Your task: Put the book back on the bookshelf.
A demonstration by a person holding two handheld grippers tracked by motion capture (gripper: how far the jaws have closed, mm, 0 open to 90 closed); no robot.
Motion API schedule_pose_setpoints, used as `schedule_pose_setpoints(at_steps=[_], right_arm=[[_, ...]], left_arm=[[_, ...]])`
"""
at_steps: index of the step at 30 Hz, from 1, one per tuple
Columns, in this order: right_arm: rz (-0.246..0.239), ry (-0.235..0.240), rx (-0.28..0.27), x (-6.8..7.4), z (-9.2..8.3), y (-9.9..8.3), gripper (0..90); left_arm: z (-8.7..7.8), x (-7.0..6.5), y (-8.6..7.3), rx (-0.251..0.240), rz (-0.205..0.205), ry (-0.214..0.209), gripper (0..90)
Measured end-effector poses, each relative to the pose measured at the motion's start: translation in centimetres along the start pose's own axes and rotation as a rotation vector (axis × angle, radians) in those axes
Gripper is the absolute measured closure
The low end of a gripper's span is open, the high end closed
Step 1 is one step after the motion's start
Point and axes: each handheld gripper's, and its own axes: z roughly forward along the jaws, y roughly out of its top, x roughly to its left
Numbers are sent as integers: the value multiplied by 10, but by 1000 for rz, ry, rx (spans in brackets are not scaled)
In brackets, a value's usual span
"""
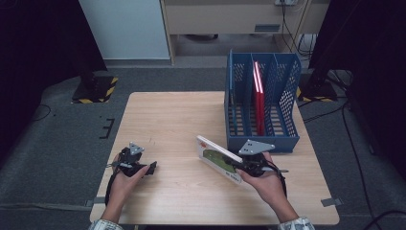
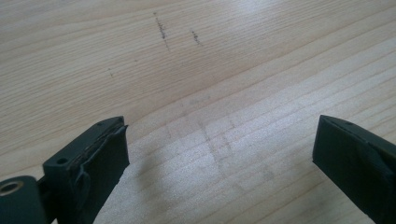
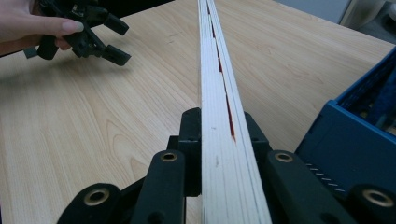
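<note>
The wooden counter [image 1: 177, 124] is carrying everything, and most of its surface is lying bare. At its far right corner a blue file rack [image 1: 262, 103] is standing with its dividers running front to back and its open front facing the person, so a book can probably be slid in edge first. A red book [image 1: 259, 96] is already standing upright in the rack's middle slot.

Just in front of the rack, a thin picture book [image 1: 219, 158] is being held above the counter, tilted on edge with its cover facing up and left. My guess is that it is being turned upright to join the red one.

The right claw [image 1: 238, 166] is clamping that book by its near edge; in the right gripper view the jaws are pressing on both sides of the pale page block [image 3: 219, 116], closed as far as its thickness allows.

The left claw [image 1: 152, 167] is hovering low over the near left of the counter, well apart from the book, with its jaws spread wide and holding nothing, probably waiting.
</note>
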Motion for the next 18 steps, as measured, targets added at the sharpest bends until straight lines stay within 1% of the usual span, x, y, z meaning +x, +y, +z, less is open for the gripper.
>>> schedule_pose_setpoints(at_steps=[5, 11, 12, 14, 18], right_arm=[[9, -8, -8, -2, -6, -2, 760], [17, -18, -17, -4, -17, -3, 759], [20, -21, -25, -5, -21, -3, 759], [22, -22, -27, -5, -22, -3, 760], [30, -27, -36, -6, -30, -2, 759]], left_arm=[[0, 0, 0, 1, -1, 4, 26], [0, 1, 0, -4, -4, 6, 27], [0, 1, 0, -2, -3, 8, 27], [0, 1, 0, 0, -2, 9, 27], [0, 1, 0, 2, -1, 10, 27]])
